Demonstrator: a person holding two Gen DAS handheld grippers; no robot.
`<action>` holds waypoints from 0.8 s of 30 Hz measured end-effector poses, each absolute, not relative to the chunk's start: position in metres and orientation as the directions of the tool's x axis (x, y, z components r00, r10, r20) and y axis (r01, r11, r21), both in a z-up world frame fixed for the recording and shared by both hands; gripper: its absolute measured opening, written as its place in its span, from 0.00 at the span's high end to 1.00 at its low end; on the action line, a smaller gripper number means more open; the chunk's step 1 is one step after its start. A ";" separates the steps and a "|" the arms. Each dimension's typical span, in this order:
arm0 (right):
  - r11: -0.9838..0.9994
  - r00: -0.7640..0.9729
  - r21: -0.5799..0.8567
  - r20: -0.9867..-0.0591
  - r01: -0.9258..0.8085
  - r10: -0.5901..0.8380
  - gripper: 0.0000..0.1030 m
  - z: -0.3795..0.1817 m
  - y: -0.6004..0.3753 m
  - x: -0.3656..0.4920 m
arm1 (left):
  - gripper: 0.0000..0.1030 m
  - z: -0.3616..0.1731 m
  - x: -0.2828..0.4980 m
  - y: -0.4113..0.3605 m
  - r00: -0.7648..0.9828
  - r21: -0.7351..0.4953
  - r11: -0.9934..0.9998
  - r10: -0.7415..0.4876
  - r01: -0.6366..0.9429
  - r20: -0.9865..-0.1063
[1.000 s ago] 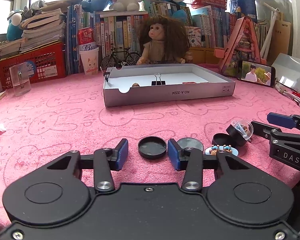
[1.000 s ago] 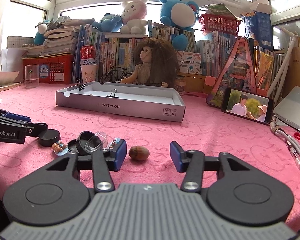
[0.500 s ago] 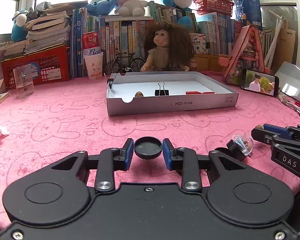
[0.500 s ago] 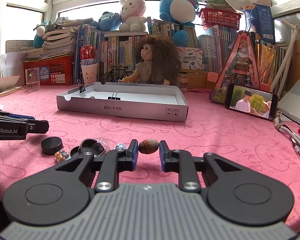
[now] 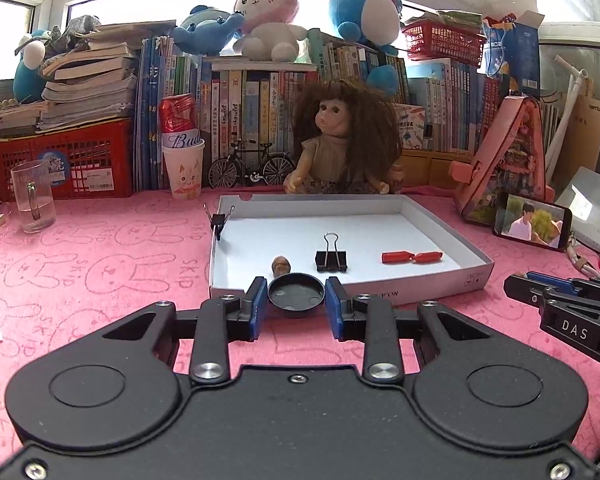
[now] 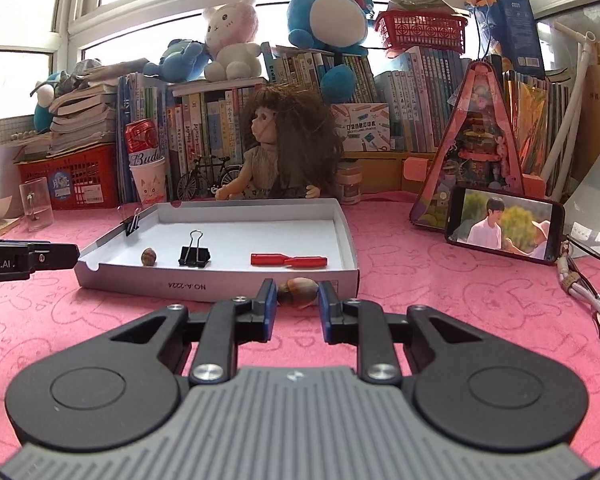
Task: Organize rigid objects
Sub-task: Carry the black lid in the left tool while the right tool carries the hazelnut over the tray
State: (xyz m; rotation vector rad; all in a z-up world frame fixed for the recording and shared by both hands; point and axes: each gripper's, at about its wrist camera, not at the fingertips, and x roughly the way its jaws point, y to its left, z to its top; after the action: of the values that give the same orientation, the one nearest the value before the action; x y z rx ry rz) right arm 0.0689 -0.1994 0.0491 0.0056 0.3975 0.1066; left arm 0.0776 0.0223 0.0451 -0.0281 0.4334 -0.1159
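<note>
Left gripper (image 5: pixel 296 303): lower centre of the left wrist view; jaws pinch a round black lid (image 5: pixel 296 295), one blue pad on each side of its rim.
Lid attitude: held nearly flat, hollow side up and tipped slightly toward the camera; being round, it has no long axis.
Right gripper (image 6: pixel 297 305): lower centre of the right wrist view; jaws pinch a brown nut (image 6: pixel 297 290) at its two ends.
Nut attitude: long axis runs left to right across the frame, from pad to pad.
Desk (image 6: pixel 440 280): covered in pink cloth with rabbit outlines.
Box lid tray (image 5: pixel 474 258): centre of frame, just beyond both held things; grey outer wall, white floor.
Inside the tray: a second nut (image 5: pixel 281 265), an upright black binder clip (image 5: pixel 331 258), and a red piece (image 5: pixel 412 257) lying left to right.
Tray's left wall: another binder clip (image 5: pixel 219 220) clamped onto it.
Behind the tray: a doll (image 5: pixel 342 140).
</note>
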 end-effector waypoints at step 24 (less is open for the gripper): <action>0.988 0.793 0.123 -0.592 -0.088 0.144 0.74 0.045 -0.203 0.196 | 0.71 0.023 0.209 0.031 0.793 -0.097 0.995 -0.081 0.028 -0.604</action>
State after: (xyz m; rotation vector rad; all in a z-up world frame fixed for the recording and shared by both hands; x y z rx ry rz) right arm 0.1961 -0.2027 0.0451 0.0908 0.6436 0.1252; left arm 0.2091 0.0315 0.0229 -0.0841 0.6525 -0.0590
